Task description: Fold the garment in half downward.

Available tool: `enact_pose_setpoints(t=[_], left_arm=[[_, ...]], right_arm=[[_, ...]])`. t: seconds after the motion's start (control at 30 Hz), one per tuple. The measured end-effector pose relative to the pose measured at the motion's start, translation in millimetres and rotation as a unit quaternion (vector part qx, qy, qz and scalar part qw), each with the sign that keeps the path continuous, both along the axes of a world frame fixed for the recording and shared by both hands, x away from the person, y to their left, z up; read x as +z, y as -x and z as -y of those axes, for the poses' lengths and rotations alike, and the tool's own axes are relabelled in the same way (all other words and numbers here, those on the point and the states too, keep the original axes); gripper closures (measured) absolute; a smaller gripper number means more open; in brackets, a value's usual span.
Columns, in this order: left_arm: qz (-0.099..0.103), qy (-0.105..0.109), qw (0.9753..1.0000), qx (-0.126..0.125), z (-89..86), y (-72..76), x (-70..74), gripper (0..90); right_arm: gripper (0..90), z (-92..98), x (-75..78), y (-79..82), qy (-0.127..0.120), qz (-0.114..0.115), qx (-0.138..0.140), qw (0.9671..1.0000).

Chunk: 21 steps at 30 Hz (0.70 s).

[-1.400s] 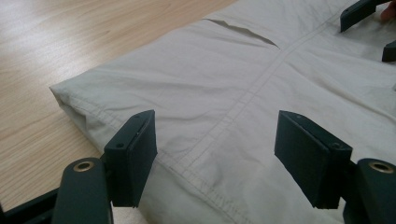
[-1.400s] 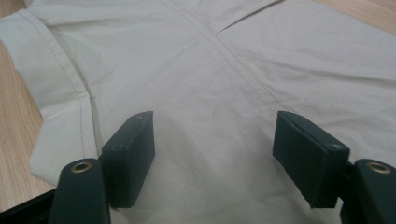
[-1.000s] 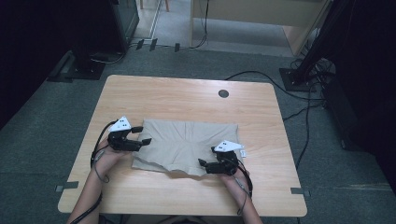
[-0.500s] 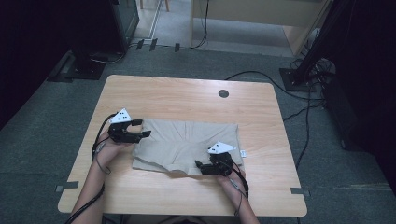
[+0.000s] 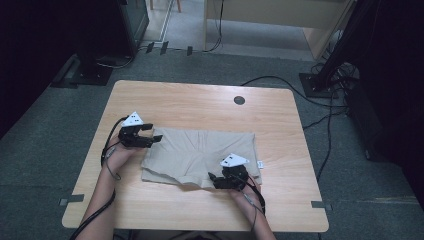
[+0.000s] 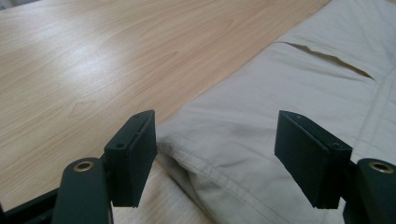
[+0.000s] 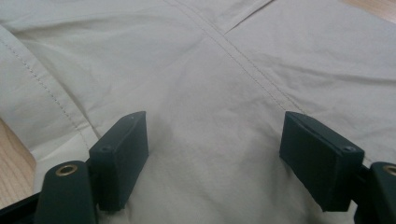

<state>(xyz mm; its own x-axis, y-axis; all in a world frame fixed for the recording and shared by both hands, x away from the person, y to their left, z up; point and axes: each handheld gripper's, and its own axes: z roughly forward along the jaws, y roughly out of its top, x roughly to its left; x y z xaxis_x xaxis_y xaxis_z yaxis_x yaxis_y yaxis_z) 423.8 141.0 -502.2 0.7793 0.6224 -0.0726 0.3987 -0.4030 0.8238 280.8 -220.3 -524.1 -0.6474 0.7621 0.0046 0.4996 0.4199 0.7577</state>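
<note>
Lying flat on desk [image 5: 200, 105]: beige shorts [image 5: 200, 152]. Left gripper [image 5: 150, 137], jaws wide, empty, astride their corner edge. Right gripper [image 5: 214, 180], jaws wide, empty, above the fabric.

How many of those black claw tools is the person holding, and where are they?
2. The left gripper sits at the left edge of the beige shorts, jaws open. The right gripper is over the shorts' near edge, jaws also open.
</note>
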Motion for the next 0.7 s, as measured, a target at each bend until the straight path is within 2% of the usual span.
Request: enact_pose_setpoints(t=[0.17,0.37,0.47,0.57,0.7], left_arm=[[-0.001,-0.01,0.9999,0.004,5.0,-8.5,-3.3,29.9],[-0.013,-0.008,0.9999,0.006,4.1,-17.2,-6.6,29.9],[-0.015,-0.022,0.9996,0.002,2.8,-21.9,-8.6,29.9],[-0.023,-0.012,0.9997,-0.001,2.0,-25.4,-11.1,29.9],[-0.026,-0.022,0.9994,-0.006,4.9,-25.9,-15.3,29.9]], right_arm=[[22.2,0.0,0.0,0.3,0.0,-0.003,-0.001,1.0],[19.8,-0.2,-0.1,-0.1,-0.001,-0.004,0.003,1.0],[18.7,-0.1,0.0,-0.5,-0.002,-0.007,0.005,1.0],[18.7,-0.3,0.0,-0.4,-0.001,-0.007,0.005,1.0],[18.7,-2.1,-0.2,0.2,-0.001,-0.005,-0.002,1.0]])
